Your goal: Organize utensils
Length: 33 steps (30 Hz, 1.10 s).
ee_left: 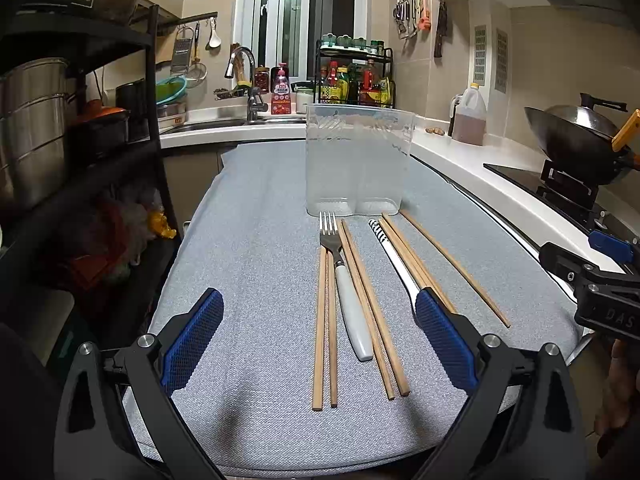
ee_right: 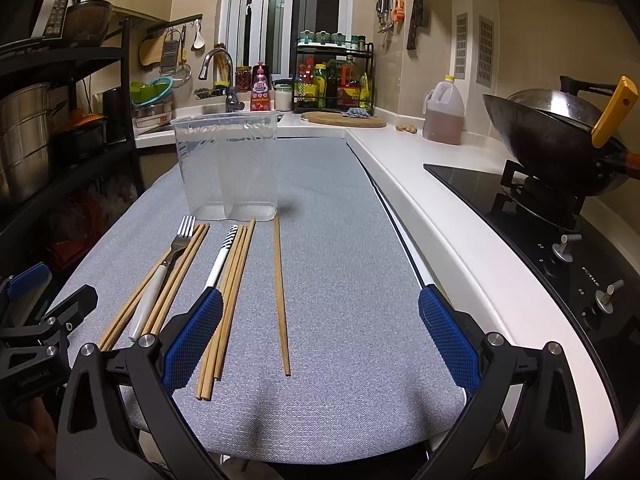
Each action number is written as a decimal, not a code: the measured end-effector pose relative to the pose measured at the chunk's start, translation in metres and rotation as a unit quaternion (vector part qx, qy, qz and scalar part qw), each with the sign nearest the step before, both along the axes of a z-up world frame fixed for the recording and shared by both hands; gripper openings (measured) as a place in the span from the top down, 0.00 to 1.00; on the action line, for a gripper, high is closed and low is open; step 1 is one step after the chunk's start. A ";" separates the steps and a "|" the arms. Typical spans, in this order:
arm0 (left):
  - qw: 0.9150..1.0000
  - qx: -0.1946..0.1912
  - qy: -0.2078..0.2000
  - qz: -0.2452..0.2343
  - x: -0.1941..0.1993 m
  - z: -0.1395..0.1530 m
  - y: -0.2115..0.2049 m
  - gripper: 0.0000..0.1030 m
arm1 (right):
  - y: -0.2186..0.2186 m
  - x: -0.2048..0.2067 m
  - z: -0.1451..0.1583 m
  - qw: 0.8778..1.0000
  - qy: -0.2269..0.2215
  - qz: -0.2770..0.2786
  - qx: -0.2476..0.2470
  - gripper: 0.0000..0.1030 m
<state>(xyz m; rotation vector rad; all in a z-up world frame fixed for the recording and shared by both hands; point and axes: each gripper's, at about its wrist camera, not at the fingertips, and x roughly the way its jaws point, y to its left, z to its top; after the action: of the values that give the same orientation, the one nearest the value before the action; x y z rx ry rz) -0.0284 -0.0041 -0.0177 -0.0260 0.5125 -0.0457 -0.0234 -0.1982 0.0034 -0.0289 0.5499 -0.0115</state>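
A clear plastic utensil holder (ee_left: 357, 160) (ee_right: 228, 166) with two compartments stands empty on the grey mat (ee_left: 260, 240) (ee_right: 340, 260). In front of it lie a fork with a white handle (ee_left: 345, 280) (ee_right: 160, 276), a striped-handled utensil (ee_left: 390, 252) (ee_right: 222, 254) and several wooden chopsticks (ee_left: 325, 328) (ee_right: 281, 296). My left gripper (ee_left: 320, 340) is open and empty, hovering above the near ends of the chopsticks. My right gripper (ee_right: 320, 340) is open and empty over the single chopstick; it also shows at the right edge of the left wrist view (ee_left: 592, 292).
A white counter (ee_right: 440, 200) runs along the right with a black hob (ee_right: 540, 216), a wok (ee_right: 560, 140) and an oil jug (ee_right: 443, 114). A sink and tap (ee_left: 244, 80) and a spice rack (ee_left: 354, 76) are behind. A black shelf (ee_left: 80, 140) with pots stands left.
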 end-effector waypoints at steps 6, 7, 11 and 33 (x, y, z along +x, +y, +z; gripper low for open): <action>1.000 0.001 0.000 -0.001 0.000 -0.001 0.000 0.10 | -0.001 0.000 0.001 1.000 -0.009 -0.002 -0.004 0.07; 1.000 0.001 0.002 -0.001 0.001 -0.001 0.001 0.10 | -0.002 0.000 0.001 1.000 -0.006 -0.001 -0.001 0.07; 1.000 -0.004 0.011 -0.001 0.003 -0.005 0.005 0.15 | -0.003 0.004 -0.003 1.000 0.007 0.007 0.011 0.07; 0.995 0.011 0.093 -0.023 0.011 -0.055 0.019 0.85 | 0.000 0.039 -0.068 0.983 0.165 0.051 0.065 0.76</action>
<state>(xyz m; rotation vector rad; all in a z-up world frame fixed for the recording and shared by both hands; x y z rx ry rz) -0.0173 0.0150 -0.0723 0.0028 0.6992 -0.0838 0.0152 -0.1983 -0.0643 0.0710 0.8796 0.1308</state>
